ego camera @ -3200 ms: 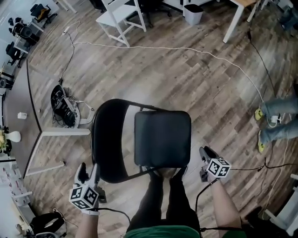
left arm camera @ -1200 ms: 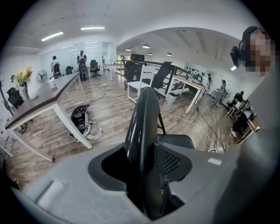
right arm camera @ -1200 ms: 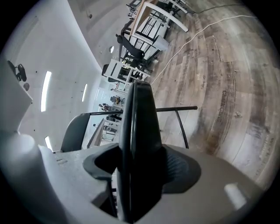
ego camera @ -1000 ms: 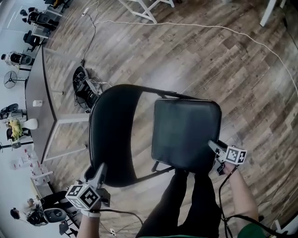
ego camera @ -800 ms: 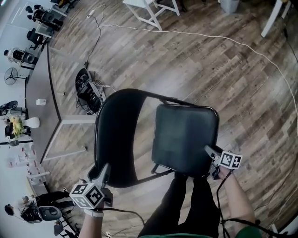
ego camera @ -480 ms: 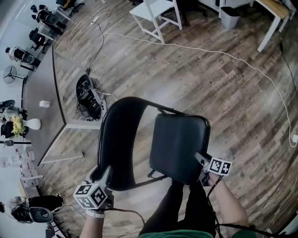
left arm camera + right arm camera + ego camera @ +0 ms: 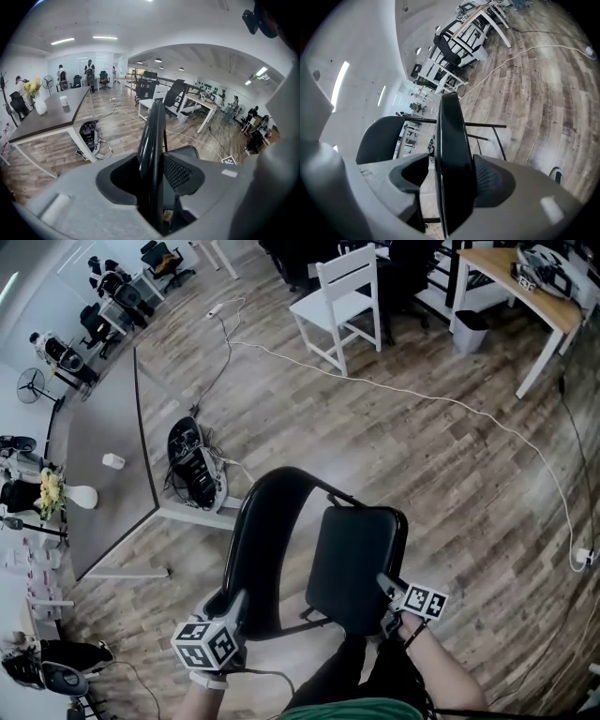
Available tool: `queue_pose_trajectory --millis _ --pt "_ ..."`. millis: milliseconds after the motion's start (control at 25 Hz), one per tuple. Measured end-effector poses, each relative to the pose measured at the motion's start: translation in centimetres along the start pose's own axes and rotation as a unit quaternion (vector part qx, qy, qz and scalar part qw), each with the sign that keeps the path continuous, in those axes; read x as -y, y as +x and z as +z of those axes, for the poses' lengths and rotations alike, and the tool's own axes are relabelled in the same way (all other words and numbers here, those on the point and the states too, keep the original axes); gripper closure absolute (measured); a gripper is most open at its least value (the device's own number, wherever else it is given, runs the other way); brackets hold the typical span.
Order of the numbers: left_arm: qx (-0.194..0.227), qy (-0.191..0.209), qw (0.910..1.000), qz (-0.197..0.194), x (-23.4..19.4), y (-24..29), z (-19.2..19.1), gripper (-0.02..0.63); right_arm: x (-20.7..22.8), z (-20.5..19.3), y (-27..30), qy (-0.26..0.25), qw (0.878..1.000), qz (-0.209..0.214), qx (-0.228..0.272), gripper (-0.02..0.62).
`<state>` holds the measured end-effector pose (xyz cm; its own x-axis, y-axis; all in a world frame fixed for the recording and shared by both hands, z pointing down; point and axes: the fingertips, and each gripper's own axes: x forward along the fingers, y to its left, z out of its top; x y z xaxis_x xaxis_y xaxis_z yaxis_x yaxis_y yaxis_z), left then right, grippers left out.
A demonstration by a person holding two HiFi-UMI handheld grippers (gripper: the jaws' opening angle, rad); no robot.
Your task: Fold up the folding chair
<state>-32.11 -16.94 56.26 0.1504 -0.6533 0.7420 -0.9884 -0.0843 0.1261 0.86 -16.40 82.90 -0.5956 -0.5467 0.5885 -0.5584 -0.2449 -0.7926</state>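
gripping the folding chair (image 7: 349,582) with both tongs, we see the left gripper (image 7: 232,601), its jaws just closing, clamped on the near edge of the backrest (image 7: 258,554); the right gripper (image 7: 382,583), jaws wide, clasps the tilted seat (image 7: 361,535). the chair stands on the wood floor (image 7: 450,456), right of a grey table (image 7: 98,418).

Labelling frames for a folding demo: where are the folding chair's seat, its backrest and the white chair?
folding chair seat (image 7: 354,563): head view, pad's middle.
folding chair backrest (image 7: 251,563): head view, curved panel.
white chair (image 7: 330,304): head view, its seat.
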Motion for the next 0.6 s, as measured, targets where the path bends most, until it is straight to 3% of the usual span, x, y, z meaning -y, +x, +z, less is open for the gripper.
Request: queue_pose_trajectory --millis 600 --pt "0.034 0.003 0.9986 -0.039 2.8 -5.1 2.2 0.446 -13.9 -3.7 2.8 0.016 0.998 0.053 0.002 0.299"
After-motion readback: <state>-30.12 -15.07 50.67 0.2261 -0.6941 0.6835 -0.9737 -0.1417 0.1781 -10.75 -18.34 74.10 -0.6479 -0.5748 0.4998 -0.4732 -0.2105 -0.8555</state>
